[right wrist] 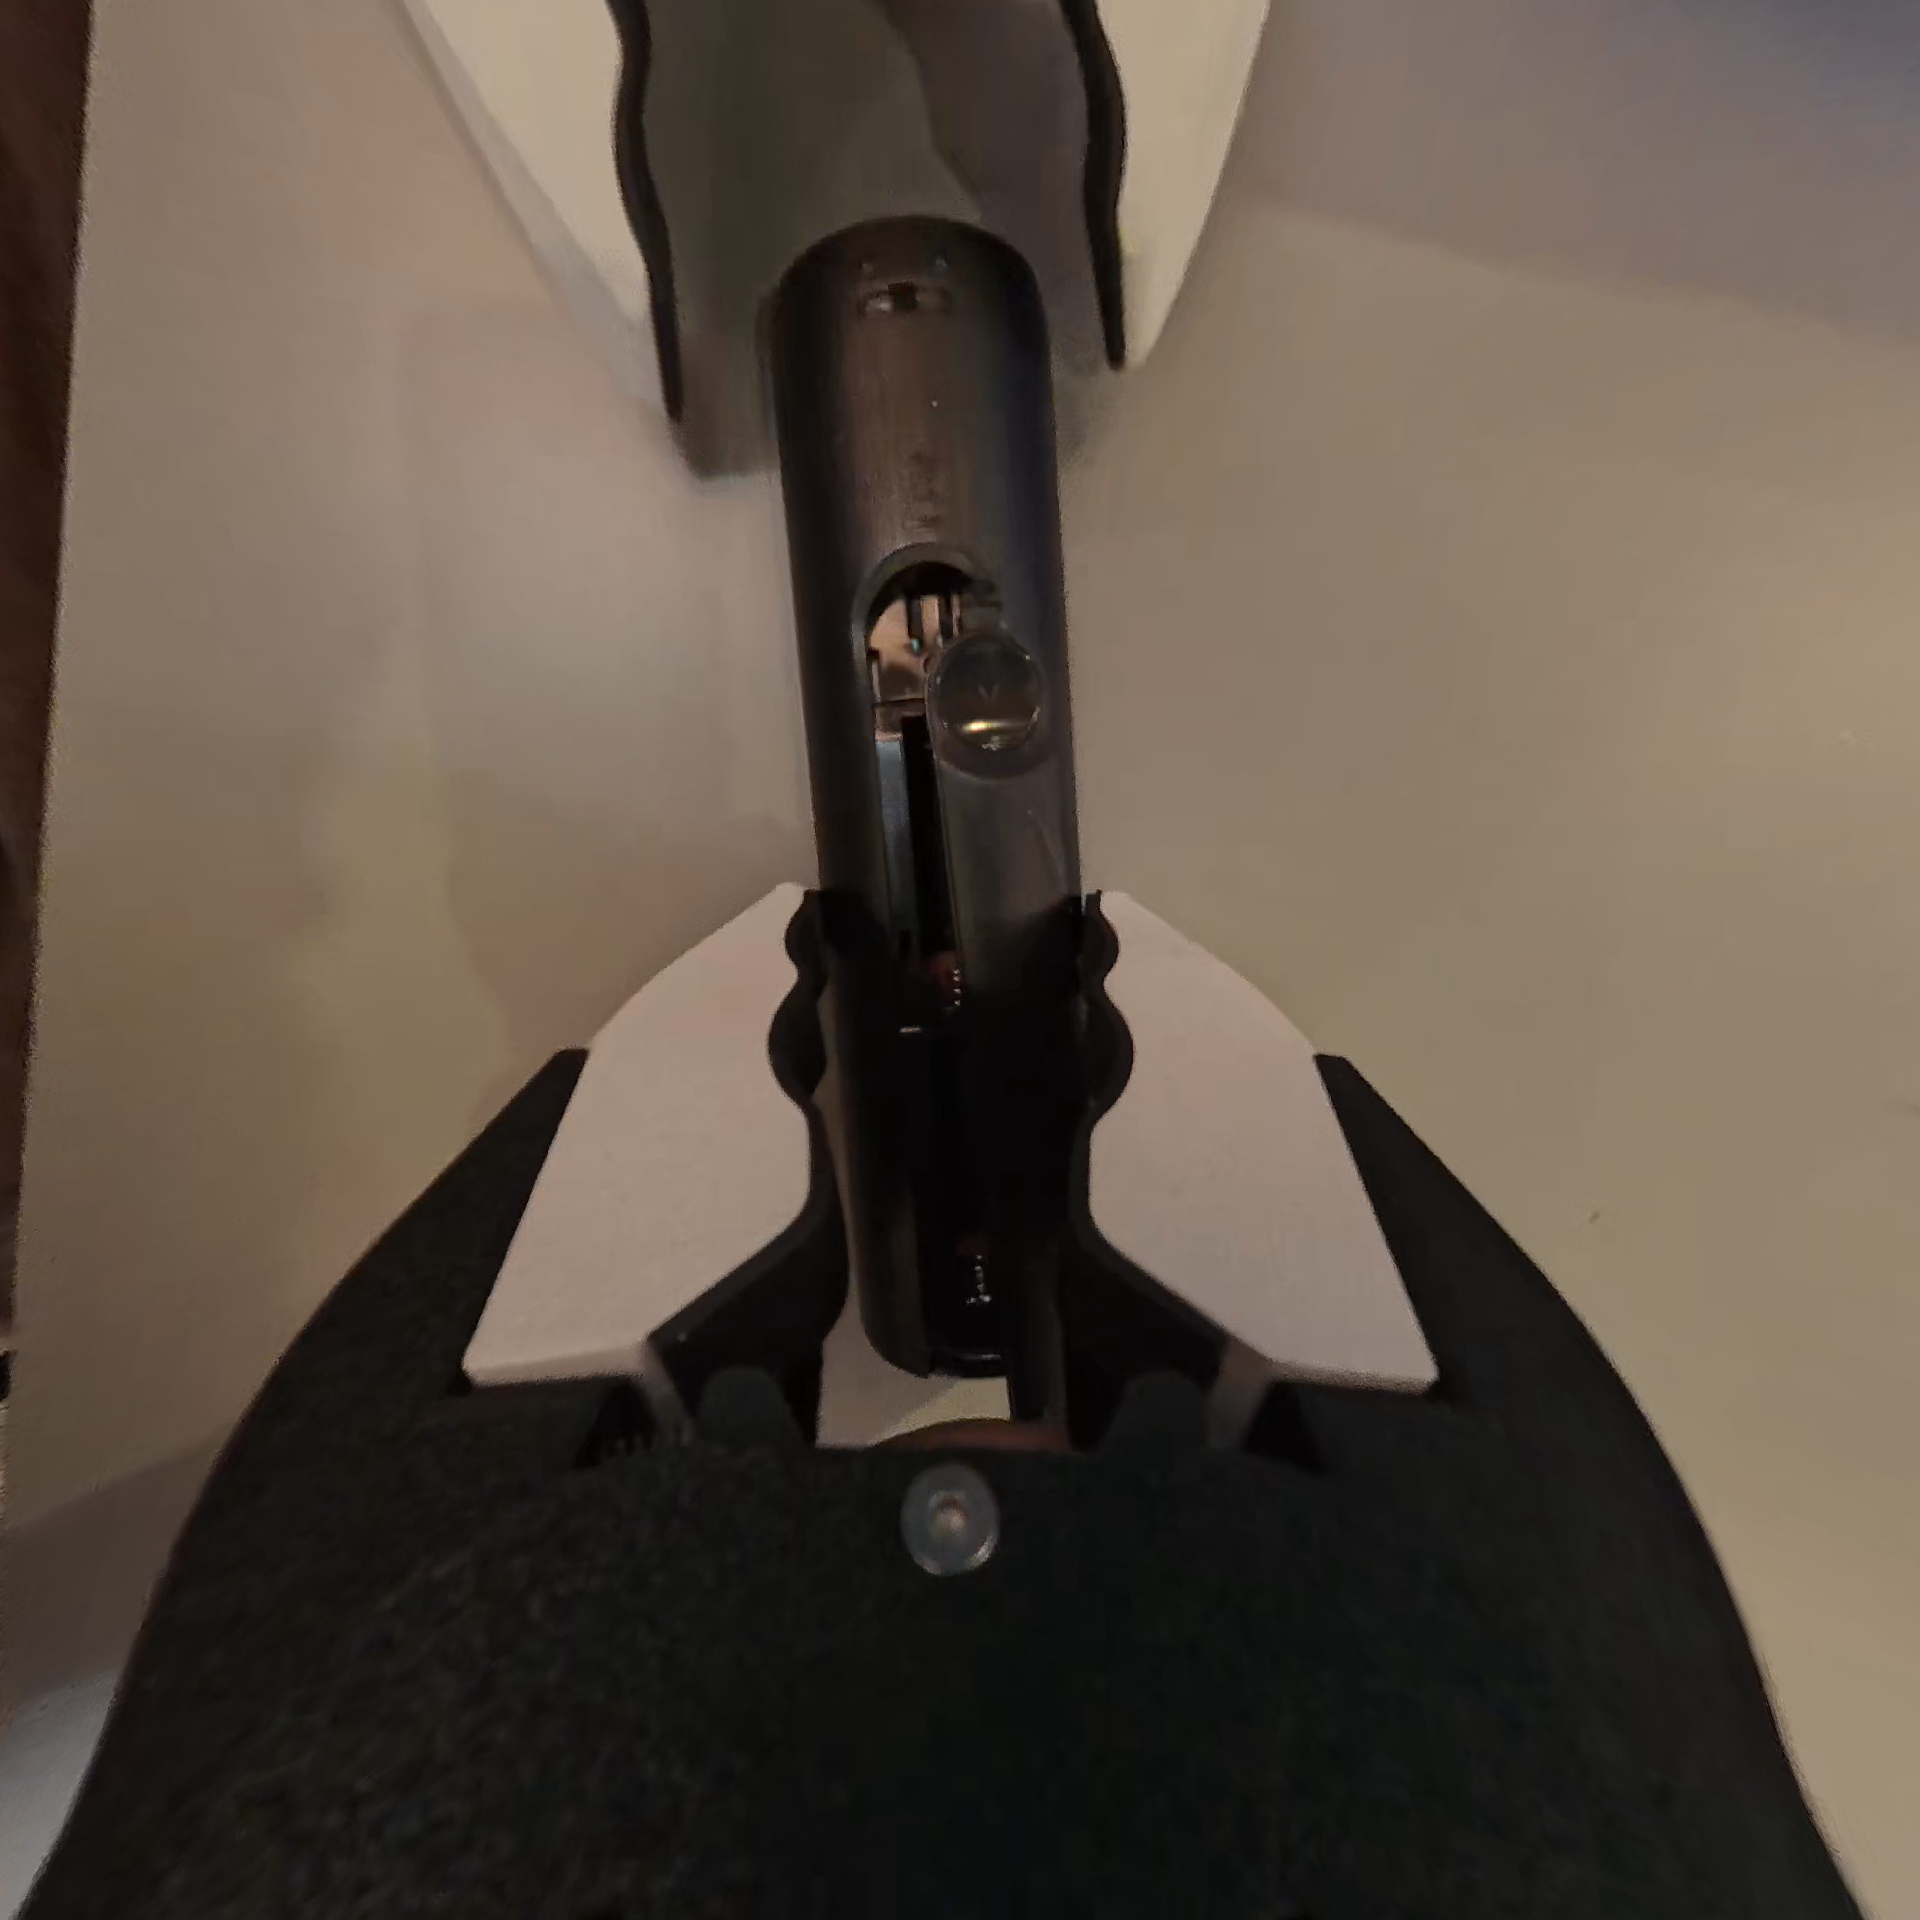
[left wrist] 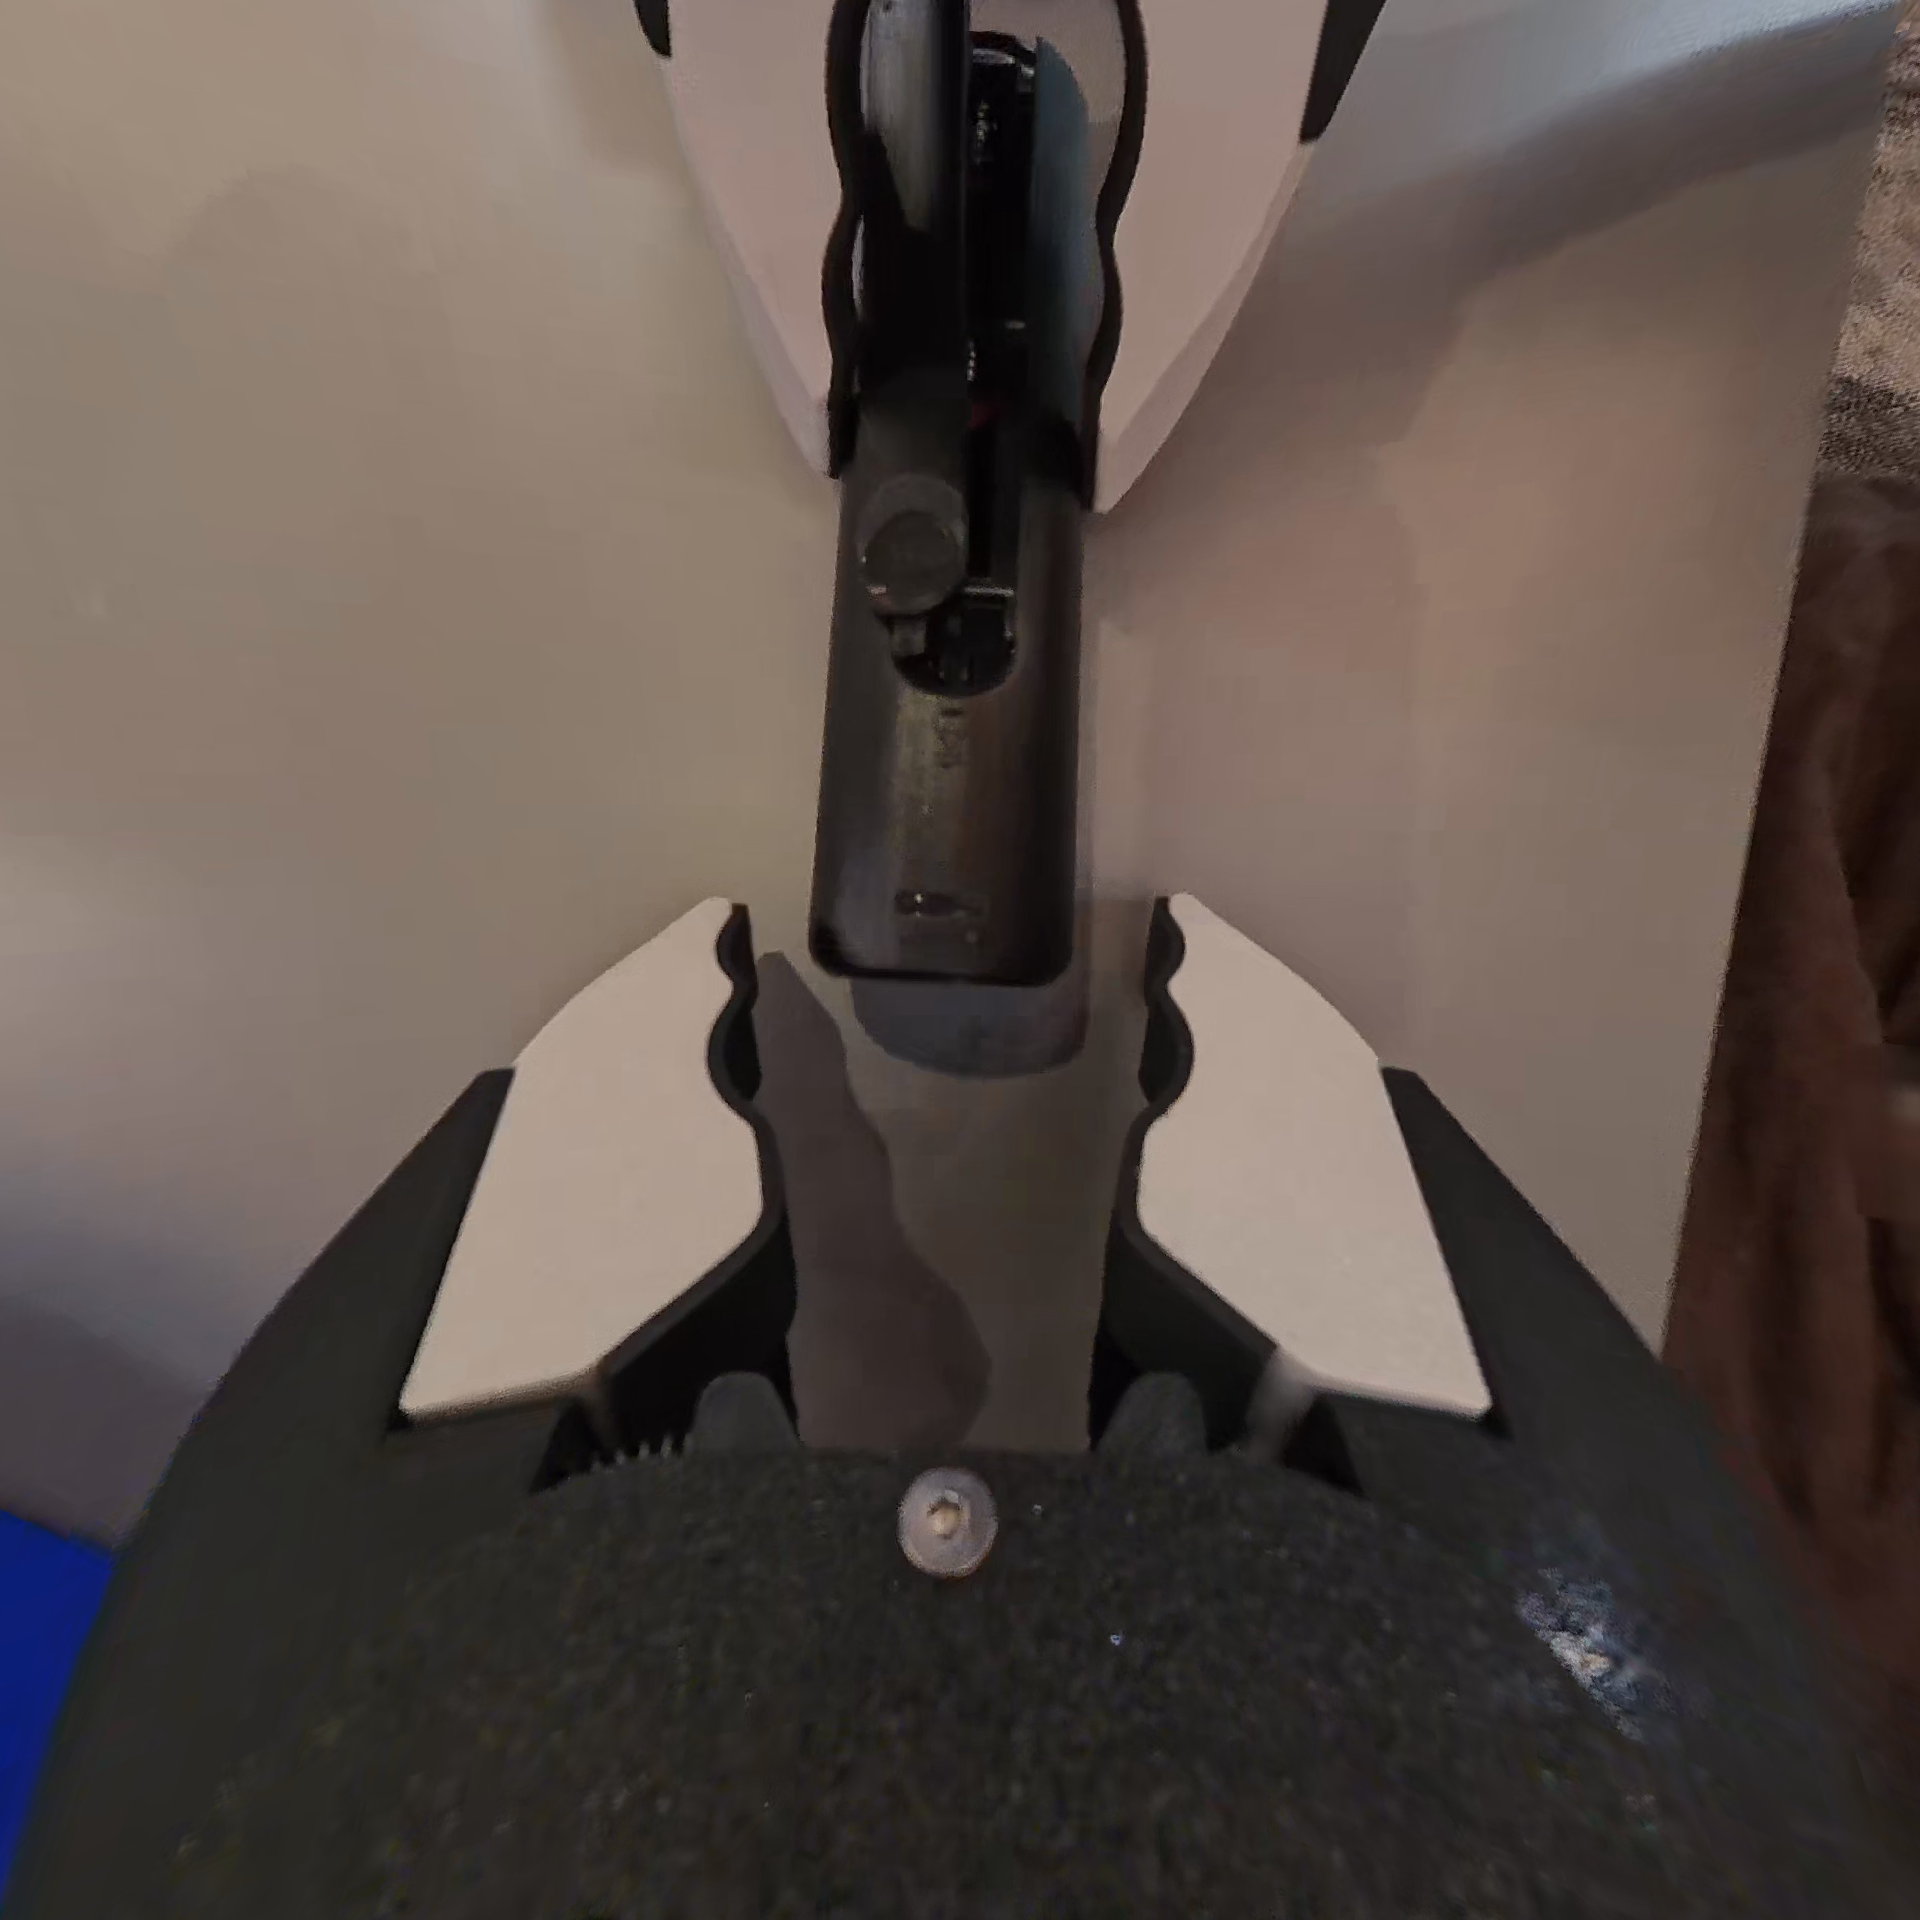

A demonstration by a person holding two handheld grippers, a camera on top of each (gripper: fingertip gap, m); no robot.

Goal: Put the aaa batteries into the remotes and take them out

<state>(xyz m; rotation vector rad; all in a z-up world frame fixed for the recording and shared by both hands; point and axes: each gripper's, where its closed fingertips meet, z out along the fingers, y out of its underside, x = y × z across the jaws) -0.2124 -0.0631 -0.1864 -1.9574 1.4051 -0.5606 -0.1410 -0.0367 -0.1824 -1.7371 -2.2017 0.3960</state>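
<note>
My right gripper [right wrist: 951, 914] clamps one end of the black remote [right wrist: 935, 499] above the white table [right wrist: 1455, 623], its battery [right wrist: 982, 691] tilting from the bay, while my left gripper [left wrist: 951, 920] faces it, spread, beyond the far end.

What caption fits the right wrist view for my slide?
Right gripper clamps the black remote, one battery tilting out of its open compartment, over the pale table.

My right hand-held gripper [right wrist: 951, 914] clamps the black remote [right wrist: 925, 468] above the pale surface [right wrist: 1455, 675]; a battery [right wrist: 987, 769] sits in its open compartment.
</note>
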